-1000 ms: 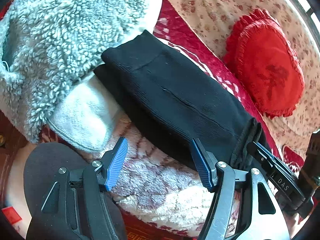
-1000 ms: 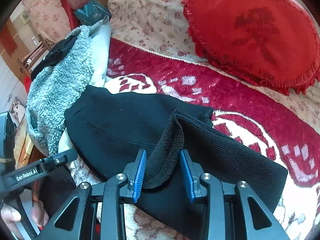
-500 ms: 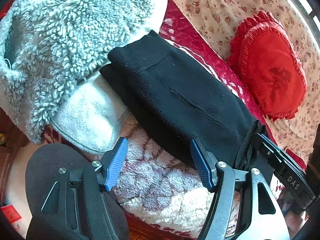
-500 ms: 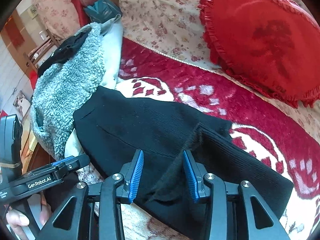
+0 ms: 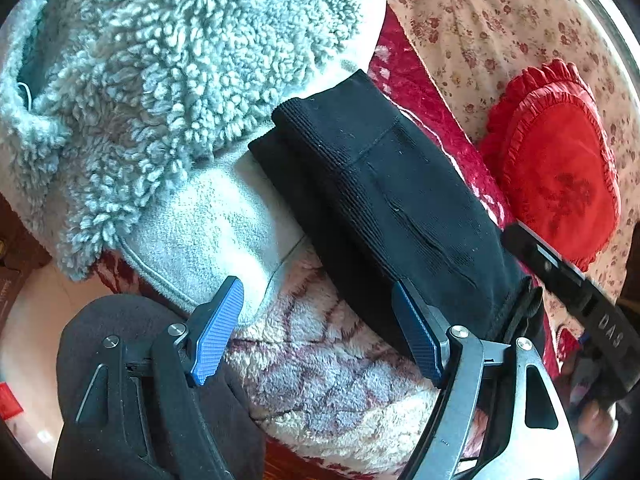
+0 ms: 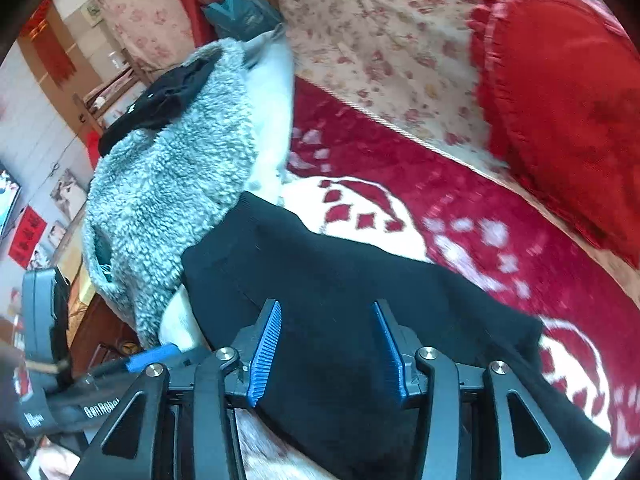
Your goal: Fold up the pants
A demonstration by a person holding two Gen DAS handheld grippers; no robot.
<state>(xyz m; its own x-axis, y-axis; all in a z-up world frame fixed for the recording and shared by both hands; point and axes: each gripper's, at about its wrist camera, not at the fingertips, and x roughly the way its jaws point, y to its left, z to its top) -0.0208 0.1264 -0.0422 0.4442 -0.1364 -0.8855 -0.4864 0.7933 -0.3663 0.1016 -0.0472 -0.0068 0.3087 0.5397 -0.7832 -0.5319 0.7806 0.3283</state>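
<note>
The black pants (image 5: 400, 200) lie folded into a long flat strip on the red and white plush blanket (image 5: 340, 380). My left gripper (image 5: 316, 332) hangs over the blanket at the pants' near edge. Its jaws are opening and hold nothing, and its right pad (image 5: 416, 336) sits beside the cloth. In the right wrist view the pants (image 6: 340, 272) lie flat under my right gripper (image 6: 328, 350). Those jaws are opening too, with no cloth pinched between the blue pads. Each gripper shows at the edge of the other's view: the right gripper (image 5: 580, 300), the left gripper (image 6: 100, 372).
A grey fleece jacket (image 5: 160, 80) is piled against the pants' far end, with a black garment (image 6: 160, 96) on top of it. A red heart cushion (image 6: 568, 100) rests on the floral sheet (image 5: 460, 20) behind. A dark rounded shape (image 5: 100, 320) sits under my left gripper.
The right gripper let go of the raised fold of pants cloth, which now lies flat, and its jaws spread. The left jaws widened and the hand shifted a little along the pants' edge.
</note>
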